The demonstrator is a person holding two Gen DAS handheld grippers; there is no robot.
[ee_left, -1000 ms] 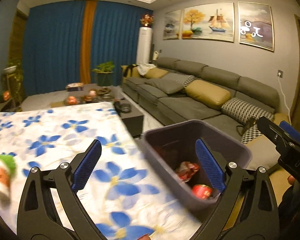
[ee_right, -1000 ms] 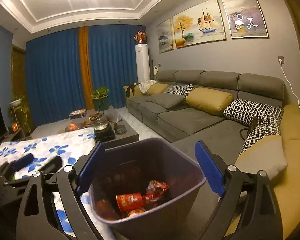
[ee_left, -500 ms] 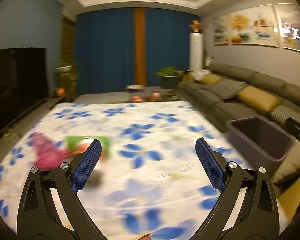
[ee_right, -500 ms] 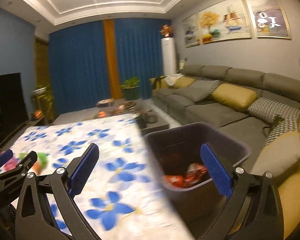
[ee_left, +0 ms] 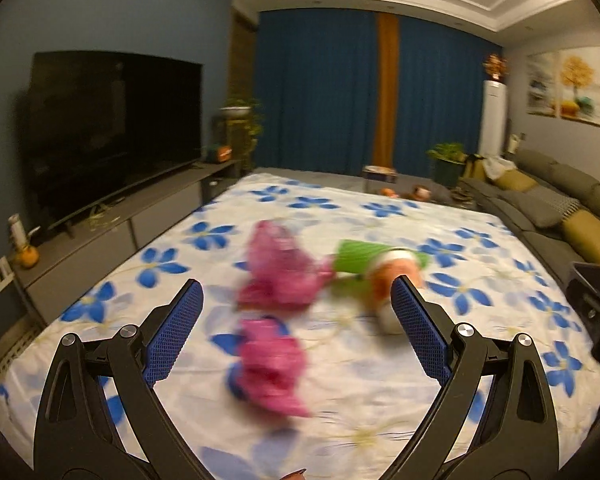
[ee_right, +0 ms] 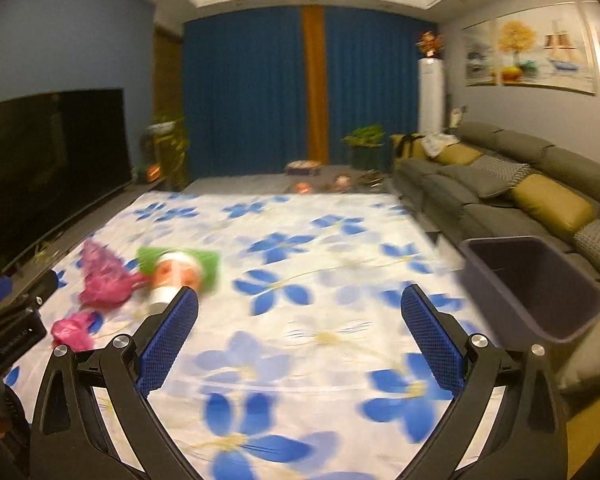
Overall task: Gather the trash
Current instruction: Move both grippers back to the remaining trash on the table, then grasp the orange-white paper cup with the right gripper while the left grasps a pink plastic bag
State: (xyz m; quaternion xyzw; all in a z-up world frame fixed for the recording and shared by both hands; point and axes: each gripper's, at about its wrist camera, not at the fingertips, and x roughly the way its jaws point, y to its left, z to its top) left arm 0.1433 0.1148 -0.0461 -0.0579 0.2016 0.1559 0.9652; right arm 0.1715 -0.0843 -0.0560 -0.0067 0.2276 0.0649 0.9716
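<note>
On the white cloth with blue flowers (ee_left: 380,360) lie two crumpled pink wrappers, one near (ee_left: 270,364) and one farther (ee_left: 282,270), and a green-and-orange cup on its side (ee_left: 380,268). My left gripper (ee_left: 298,334) is open and empty, just above the near pink wrapper. My right gripper (ee_right: 300,338) is open and empty over the cloth; the cup (ee_right: 178,270) and pink wrappers (ee_right: 100,280) lie to its left. The dark purple bin (ee_right: 536,284) stands at the right by the sofa.
A grey sofa with yellow cushions (ee_right: 540,200) runs along the right. A large TV (ee_left: 112,128) on a low cabinet stands at the left. Blue curtains, a plant and a low table with small items (ee_right: 320,178) are at the back.
Both grippers have swung left, away from the bin and toward the trash on the cloth. The pink wrappers and the cup are now in front of the left gripper. Both stay open.
</note>
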